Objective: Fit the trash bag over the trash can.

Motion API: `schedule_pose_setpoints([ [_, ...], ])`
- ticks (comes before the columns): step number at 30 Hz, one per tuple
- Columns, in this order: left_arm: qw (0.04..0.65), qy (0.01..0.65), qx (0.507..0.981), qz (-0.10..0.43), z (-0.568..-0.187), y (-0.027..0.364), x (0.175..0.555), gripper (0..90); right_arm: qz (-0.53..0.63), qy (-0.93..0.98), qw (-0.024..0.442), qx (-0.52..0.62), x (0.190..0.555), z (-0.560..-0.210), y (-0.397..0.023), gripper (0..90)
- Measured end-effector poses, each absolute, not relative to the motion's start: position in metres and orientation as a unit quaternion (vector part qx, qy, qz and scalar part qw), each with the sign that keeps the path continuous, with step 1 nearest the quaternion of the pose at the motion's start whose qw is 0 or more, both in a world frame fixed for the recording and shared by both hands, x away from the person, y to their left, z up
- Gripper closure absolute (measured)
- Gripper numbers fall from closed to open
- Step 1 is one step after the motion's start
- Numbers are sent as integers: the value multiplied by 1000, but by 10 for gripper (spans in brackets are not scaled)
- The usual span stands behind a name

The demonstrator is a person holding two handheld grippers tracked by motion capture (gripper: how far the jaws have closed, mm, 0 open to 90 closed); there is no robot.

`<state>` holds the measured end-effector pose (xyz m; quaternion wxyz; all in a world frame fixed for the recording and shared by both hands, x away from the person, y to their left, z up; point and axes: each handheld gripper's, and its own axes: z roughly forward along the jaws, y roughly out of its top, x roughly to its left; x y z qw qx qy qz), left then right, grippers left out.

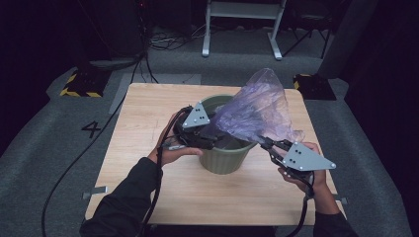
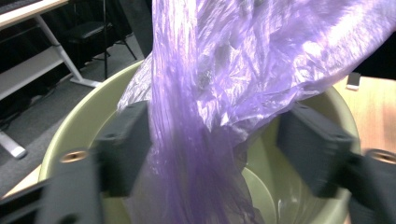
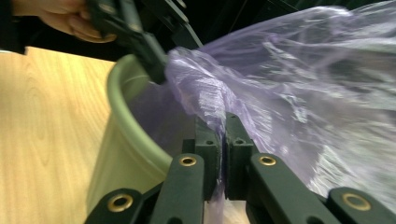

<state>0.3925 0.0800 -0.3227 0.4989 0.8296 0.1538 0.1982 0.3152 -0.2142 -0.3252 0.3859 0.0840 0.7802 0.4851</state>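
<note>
Two grippers work one thin translucent purple plastic bag (image 1: 257, 111), which billows up over the round olive-green plastic bin (image 1: 225, 160) with its lower part hanging inside. The bin stands mid-table on the light wooden tabletop (image 1: 143, 128). Right gripper (image 1: 267, 143) at the bin's near-right rim is clenched, grasping a pinch of bag film between its pads. Left gripper (image 1: 217, 132) sits over the bin's left rim, jaws apart and released; film hangs loose between them, touching one jaw.
</note>
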Motion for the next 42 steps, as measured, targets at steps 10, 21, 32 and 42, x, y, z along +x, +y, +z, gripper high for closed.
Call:
schedule_pose_setpoints([
  [10, 486, 111, 839, 215, -334, 92, 386, 896, 506, 769, 368, 129, 304, -333, -229, 525],
  [21, 489, 121, 833, 229, -344, 108, 384, 896, 554, 731, 345, 197, 307, -328, -268, 385],
  [32, 494, 132, 828, 230, -348, 119, 389, 894, 584, 723, 317, 189, 301, -308, -293, 309],
  [42, 493, 128, 828, 233, -348, 119, 391, 882, 549, 732, 290, 280, 356, -309, -280, 269],
])
